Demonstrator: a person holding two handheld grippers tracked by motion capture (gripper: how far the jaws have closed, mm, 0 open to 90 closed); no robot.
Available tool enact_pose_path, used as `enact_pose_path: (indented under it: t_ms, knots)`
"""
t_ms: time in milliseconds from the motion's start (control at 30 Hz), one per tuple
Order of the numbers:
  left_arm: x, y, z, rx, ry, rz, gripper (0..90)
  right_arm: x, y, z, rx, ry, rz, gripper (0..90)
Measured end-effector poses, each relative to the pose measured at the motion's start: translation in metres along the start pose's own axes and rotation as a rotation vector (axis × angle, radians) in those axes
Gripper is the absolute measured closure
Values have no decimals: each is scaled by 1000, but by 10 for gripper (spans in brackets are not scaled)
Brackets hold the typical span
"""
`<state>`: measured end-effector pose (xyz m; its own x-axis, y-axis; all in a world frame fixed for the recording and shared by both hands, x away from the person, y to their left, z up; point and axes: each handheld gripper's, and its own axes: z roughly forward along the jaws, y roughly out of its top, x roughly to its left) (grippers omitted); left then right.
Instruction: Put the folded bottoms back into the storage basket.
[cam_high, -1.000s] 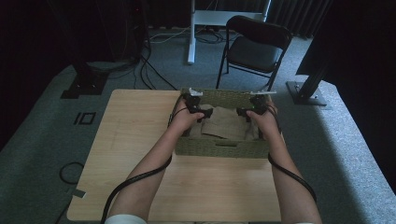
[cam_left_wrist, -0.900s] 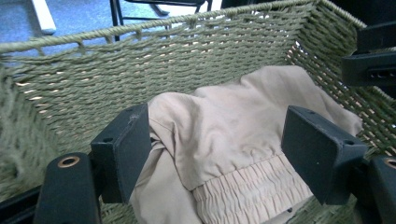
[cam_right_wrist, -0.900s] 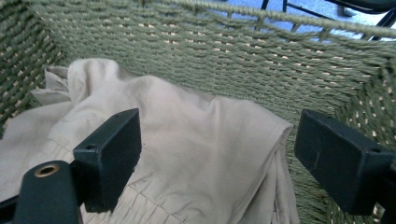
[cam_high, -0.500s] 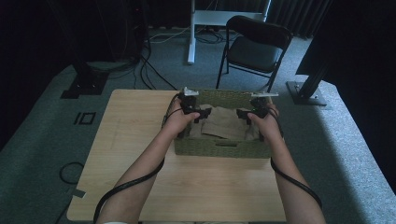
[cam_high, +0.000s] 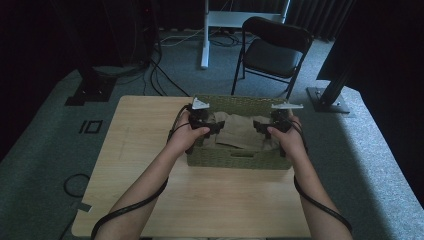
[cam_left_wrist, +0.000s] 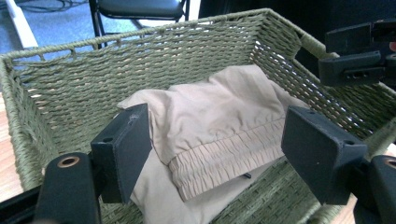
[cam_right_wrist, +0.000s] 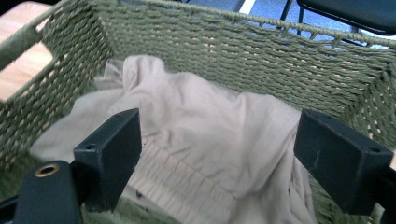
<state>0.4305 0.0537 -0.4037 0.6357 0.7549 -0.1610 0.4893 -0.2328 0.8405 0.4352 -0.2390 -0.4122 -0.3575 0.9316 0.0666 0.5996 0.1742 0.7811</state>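
Above the basket — both tools open over beige cloth.

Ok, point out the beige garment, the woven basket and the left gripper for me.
beige garment (cam_left_wrist: 219, 105): left gripper view, on the smooth fabric above its gathered elastic band.
woven basket (cam_high: 235, 159): high view, on the near wall by the handle slot.
left gripper (cam_left_wrist: 215, 144): left gripper view, midway between its open black jaws.

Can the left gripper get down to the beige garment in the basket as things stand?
Probably yes. The left gripper hangs over the green woven basket with its jaws apart and nothing between them; the beige garment lies uncovered right below. The right gripper sits off to the side.
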Motion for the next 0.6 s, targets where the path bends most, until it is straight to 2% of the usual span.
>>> enact_pose_path:
  t_ms: [167, 333, 433, 500, 533, 567, 600]
  knots:
    - [-6, -7, -8, 10, -10, 39, 236, 3, -7, -11, -23, 31, -10, 148]
    - [-14, -15, -14, -7, -36, 47, 236, 6, -14, -22, -44, 42, -30, 149]
    - [-19, -18, -19, -15, -35, 66, 236, 8, -18, -28, -52, 51, -38, 148]
    - [-23, -20, -21, 11, -19, 104, 236, 9, -21, -32, -56, 64, -37, 148]
    - [-25, -20, -23, 3, -15, 117, 236, 9, -23, -34, -61, 66, -42, 148]
    - [-27, -20, -25, -15, -21, 107, 236, 10, -25, -37, -68, 67, -46, 148]
    - [-29, -20, -28, -14, -32, 109, 236, 11, -27, -39, -72, 73, -48, 148]
